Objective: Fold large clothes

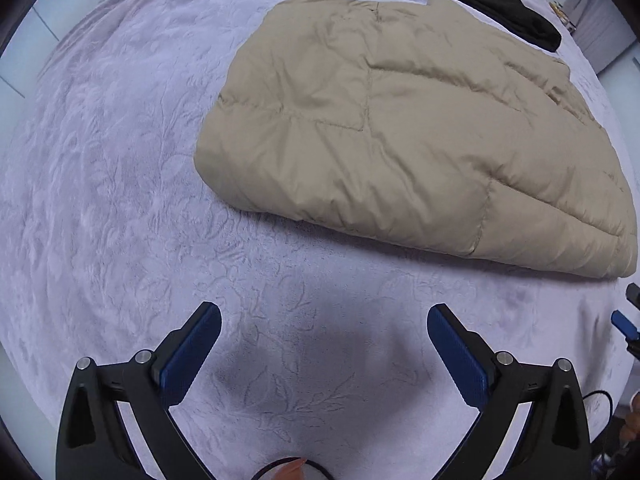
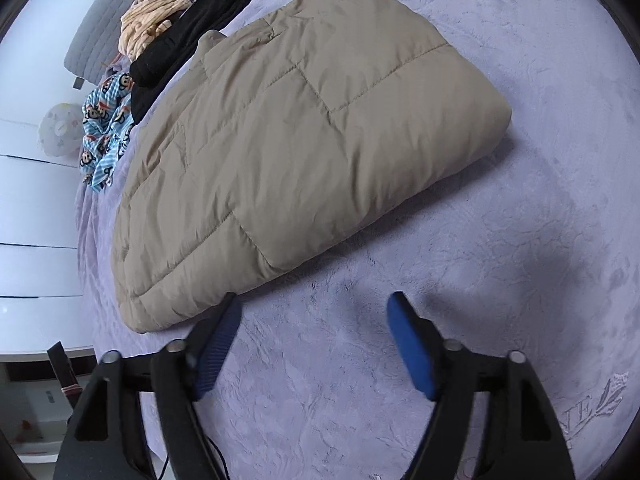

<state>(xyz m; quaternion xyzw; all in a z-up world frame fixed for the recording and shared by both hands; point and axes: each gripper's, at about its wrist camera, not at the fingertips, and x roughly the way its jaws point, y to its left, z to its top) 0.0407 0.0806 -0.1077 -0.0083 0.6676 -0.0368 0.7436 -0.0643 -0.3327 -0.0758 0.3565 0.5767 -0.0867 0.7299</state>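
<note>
A tan quilted puffer jacket (image 1: 400, 136) lies folded into a thick bundle on the lavender bed cover (image 1: 120, 200). It also shows in the right wrist view (image 2: 288, 152). My left gripper (image 1: 324, 316) is open and empty, hovering over bare cover in front of the jacket's near edge. My right gripper (image 2: 314, 304) is open and empty; its left fingertip (image 2: 230, 312) is right at the jacket's near edge. I cannot tell whether it touches the jacket.
A black garment (image 2: 200, 20), a striped beige garment (image 2: 156, 16) and a blue monkey-print cloth (image 2: 106, 128) lie at the far side of the bed. A grey headboard (image 2: 104, 20) and white furniture (image 2: 36, 240) border the bed. The other gripper's tip (image 1: 628, 324) shows at right.
</note>
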